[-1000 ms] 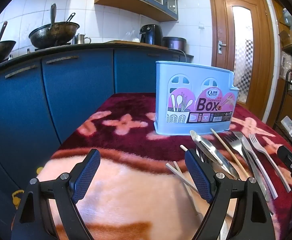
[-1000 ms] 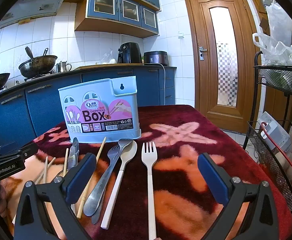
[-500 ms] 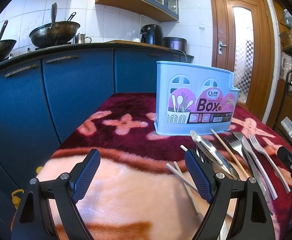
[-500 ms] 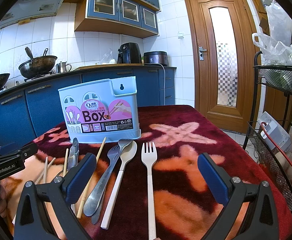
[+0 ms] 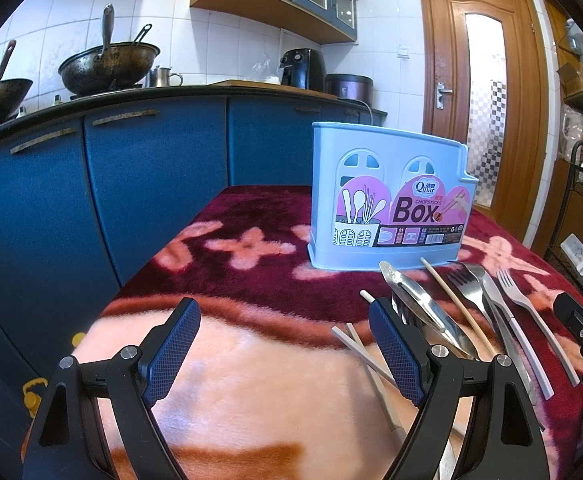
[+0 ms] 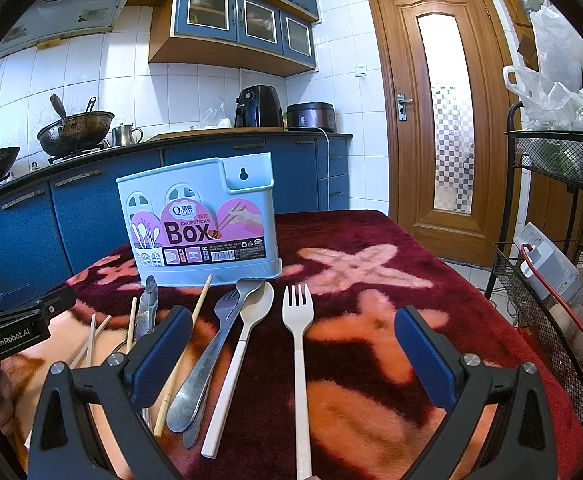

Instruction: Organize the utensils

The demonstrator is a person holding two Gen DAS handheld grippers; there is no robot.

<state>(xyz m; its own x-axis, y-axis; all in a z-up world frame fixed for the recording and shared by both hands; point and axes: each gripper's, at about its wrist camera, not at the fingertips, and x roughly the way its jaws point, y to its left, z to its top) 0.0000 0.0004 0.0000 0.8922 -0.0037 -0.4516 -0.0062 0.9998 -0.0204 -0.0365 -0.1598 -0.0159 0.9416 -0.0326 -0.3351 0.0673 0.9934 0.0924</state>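
Right wrist view showed the worktop [image 6: 431,280] under a dark-red and pink fleece cover, w/ the light-blue chopsticks box [image 6: 199,232] upright near its far side, label facing the cameras. Utensils lay in a loose row just in front of the box, handles toward the cameras: white plastic fork [image 6: 298,344] furthest right, white plastic spoon [image 6: 239,356] beside it, then a metal spoon [image 6: 207,360] overlapping a metal fork [image 6: 224,309], a wooden chopstick [image 6: 183,352], metal tongs [image 6: 147,304], and a few pale chopsticks [image 6: 91,336] crossed at the left end. Right gripper [image 6: 293,356] hung low over the fork & spoon handles, fingers spread wide, holding nothing. Left gripper [image 5: 285,354] was likewise released & empty, above bare cover left of the row; its right finger [image 5: 395,352] sat in front of the tongs [image 5: 415,300] and pale chopsticks [image 5: 365,354]. Box [image 5: 387,204] stood ahead, right of centre in the left wrist view.
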